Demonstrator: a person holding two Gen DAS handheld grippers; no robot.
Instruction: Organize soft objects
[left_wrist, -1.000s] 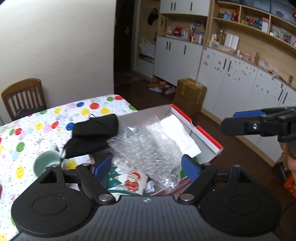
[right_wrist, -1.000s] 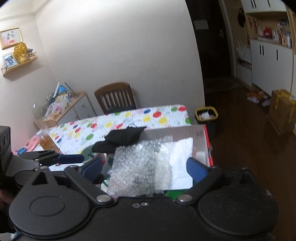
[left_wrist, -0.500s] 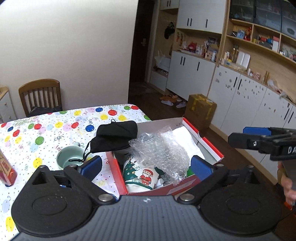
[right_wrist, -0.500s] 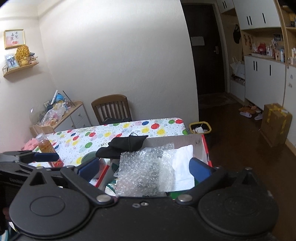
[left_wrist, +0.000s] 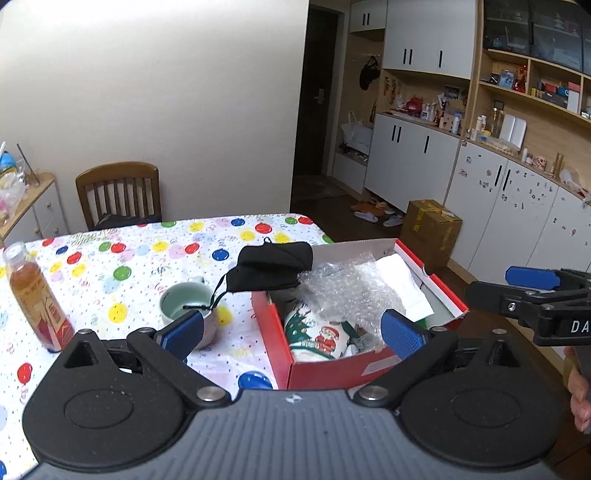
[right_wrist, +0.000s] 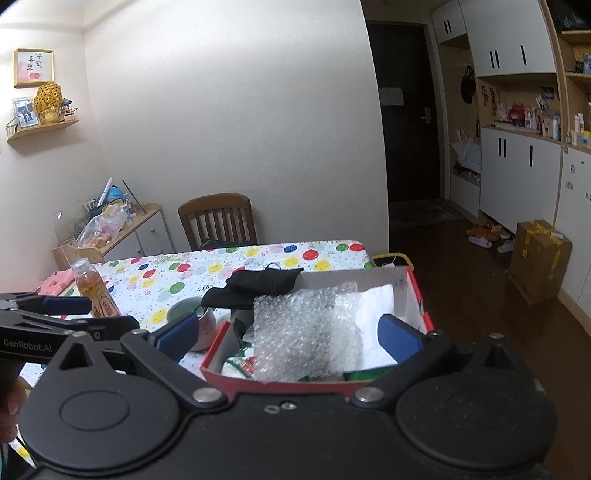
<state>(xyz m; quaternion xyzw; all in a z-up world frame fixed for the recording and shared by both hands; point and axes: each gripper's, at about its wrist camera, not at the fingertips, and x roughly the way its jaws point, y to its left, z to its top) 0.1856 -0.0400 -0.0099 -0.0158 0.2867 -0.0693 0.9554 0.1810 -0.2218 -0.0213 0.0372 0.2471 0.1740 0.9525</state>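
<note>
**Both tools spread above the red box of soft things**

The left tool (left_wrist: 291, 334) stands with its blue pads spread wide and nothing between them; it hangs above the near end of the red box (left_wrist: 328, 369), which sits at the right edge of the table (left_wrist: 122, 258) with its balloon-dotted cloth. The right tool (right_wrist: 288, 338) is likewise spread and holds nothing, looking down into the same box from the near side.

Inside the box lies a crumpled sheet of bubble wrap (left_wrist: 351, 291), with a white sheet (left_wrist: 402, 280) beside it toward the far right wall and a Santa-printed cloth (left_wrist: 321, 338) under it at the near end. A black face mask (left_wrist: 273, 267) is draped over the box's far left corner, its ear loop hanging down to the green cup (left_wrist: 181, 304) just beside the box. A bottle of tea (left_wrist: 35, 299) stands upright at the left of the table, well apart from the box. A wooden chair (left_wrist: 120, 194) stands at the far side.
</note>
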